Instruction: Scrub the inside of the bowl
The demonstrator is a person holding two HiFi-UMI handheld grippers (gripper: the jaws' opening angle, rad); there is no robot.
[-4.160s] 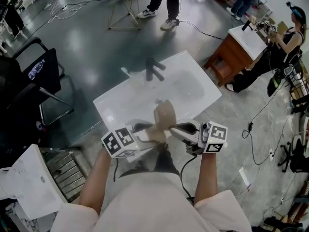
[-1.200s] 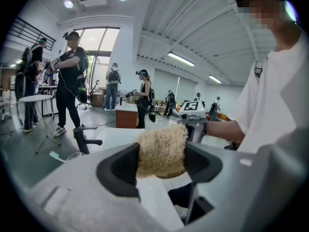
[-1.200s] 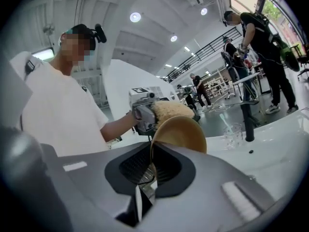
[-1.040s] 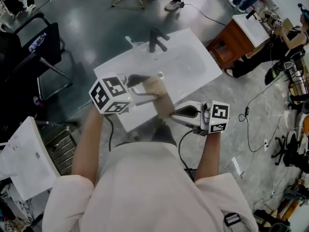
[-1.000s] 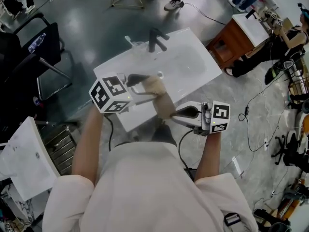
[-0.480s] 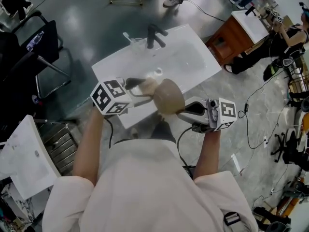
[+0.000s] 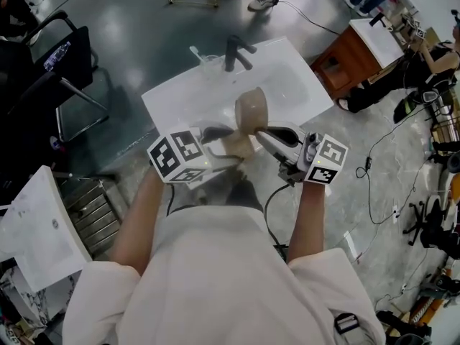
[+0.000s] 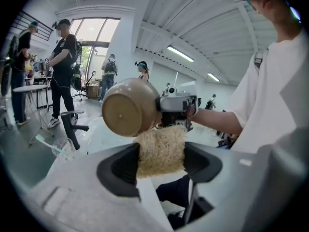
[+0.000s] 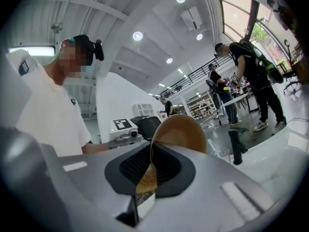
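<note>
A tan bowl (image 7: 251,110) hangs over the front of the white sink (image 7: 180,95), tipped on its side. My right gripper (image 7: 264,131) is shut on its rim; in the right gripper view the rim (image 9: 153,153) sits clamped between the jaws of this gripper (image 9: 150,164). My left gripper (image 7: 221,148) is shut on a straw-coloured fibrous scrub pad (image 7: 233,146). In the left gripper view the pad (image 8: 161,151) fills the left gripper (image 8: 161,159), just under the bowl's outer bottom (image 8: 126,108). Whether pad and bowl touch I cannot tell.
A dark faucet (image 7: 233,49) and a clear plastic cup with a straw (image 7: 203,57) stand at the sink's far edge. A wooden cabinet (image 7: 345,60) is to the right, a black chair (image 7: 50,70) to the left. Cables lie on the floor, and several people stand around.
The bowl has swung up and away from me over the sink and turned on its side. My left gripper with the pad has shifted right and nearer, ending below the bowl.
</note>
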